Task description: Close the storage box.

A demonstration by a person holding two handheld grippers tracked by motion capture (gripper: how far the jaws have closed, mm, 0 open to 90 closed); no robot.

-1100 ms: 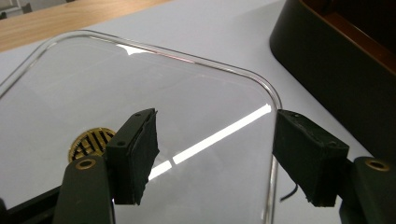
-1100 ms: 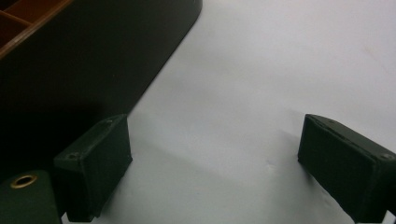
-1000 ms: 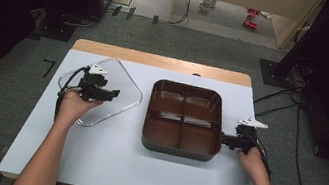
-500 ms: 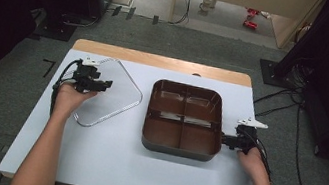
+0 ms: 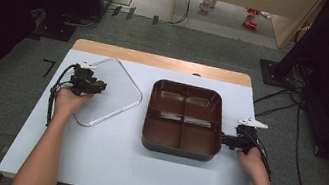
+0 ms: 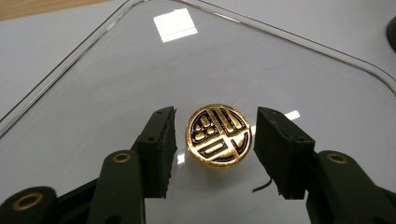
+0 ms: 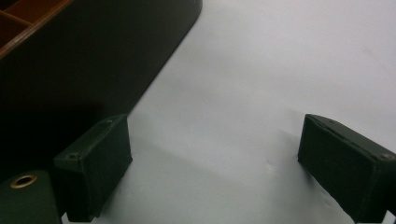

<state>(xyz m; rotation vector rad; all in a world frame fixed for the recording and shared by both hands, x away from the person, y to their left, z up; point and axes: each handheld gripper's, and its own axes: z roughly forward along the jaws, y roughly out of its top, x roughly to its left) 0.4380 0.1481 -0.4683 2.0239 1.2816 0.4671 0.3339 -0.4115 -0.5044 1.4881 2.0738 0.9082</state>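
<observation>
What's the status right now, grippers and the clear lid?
Left gripper open, jaws either side of the gold emblem on the clear lid. Right gripper open beside the brown tray, holding nothing. Lid flat on the table, nothing blocking.

Left gripper farther left over lid

Gold emblem on clear lid.

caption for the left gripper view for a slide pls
Open left gripper poised with one jaw on each side of the gold-and-black round knob on a clear lid.
</observation>
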